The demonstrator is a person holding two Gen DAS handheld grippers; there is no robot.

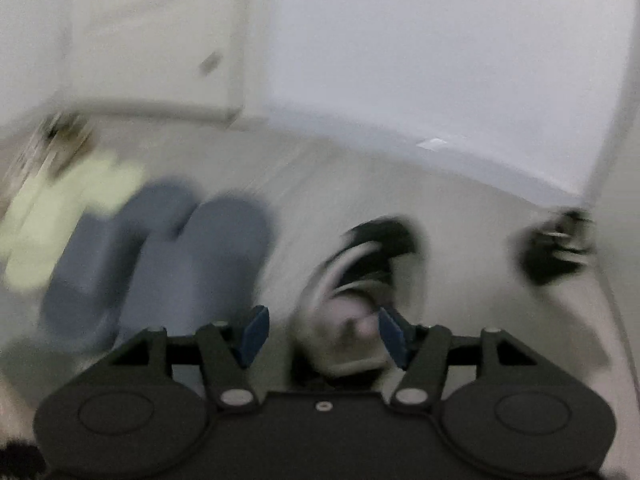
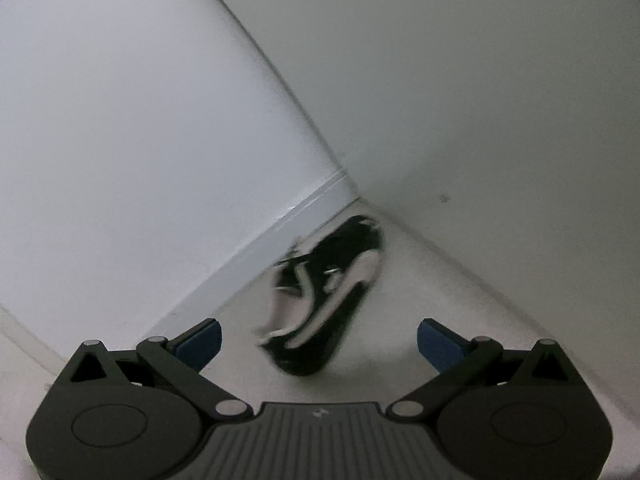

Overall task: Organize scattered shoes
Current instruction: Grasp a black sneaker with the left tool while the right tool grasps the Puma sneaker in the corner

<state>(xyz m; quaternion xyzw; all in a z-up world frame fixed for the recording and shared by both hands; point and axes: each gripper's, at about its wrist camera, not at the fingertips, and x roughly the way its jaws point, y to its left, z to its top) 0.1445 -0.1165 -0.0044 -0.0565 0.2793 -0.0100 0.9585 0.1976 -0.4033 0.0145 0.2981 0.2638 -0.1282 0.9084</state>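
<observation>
The left wrist view is heavily motion-blurred. The left claw (image 1: 320, 334) has its blue-padded fingers spread apart, with nothing clamped; a black-and-white sneaker (image 1: 360, 276) lies on the pale grey floor (image 1: 360, 176) just ahead, its heel end reaching in between the fingers, though the blur hides whether either pad touches it. To the left sit a pair of blue-grey slippers (image 1: 160, 256) side by side, and beyond them a pair of pale yellow slippers (image 1: 64, 216) near the white wall (image 1: 400, 48). A second dark shoe (image 1: 556, 244) lies far right by the corner.

In the right wrist view, the right claw (image 2: 318, 346) is wide open and empty. A black sneaker with white stripes (image 2: 324, 292) lies on the floor ahead of the fingers, apart from both pads, angled toward the white baseboard (image 2: 256, 256) in the corner.
</observation>
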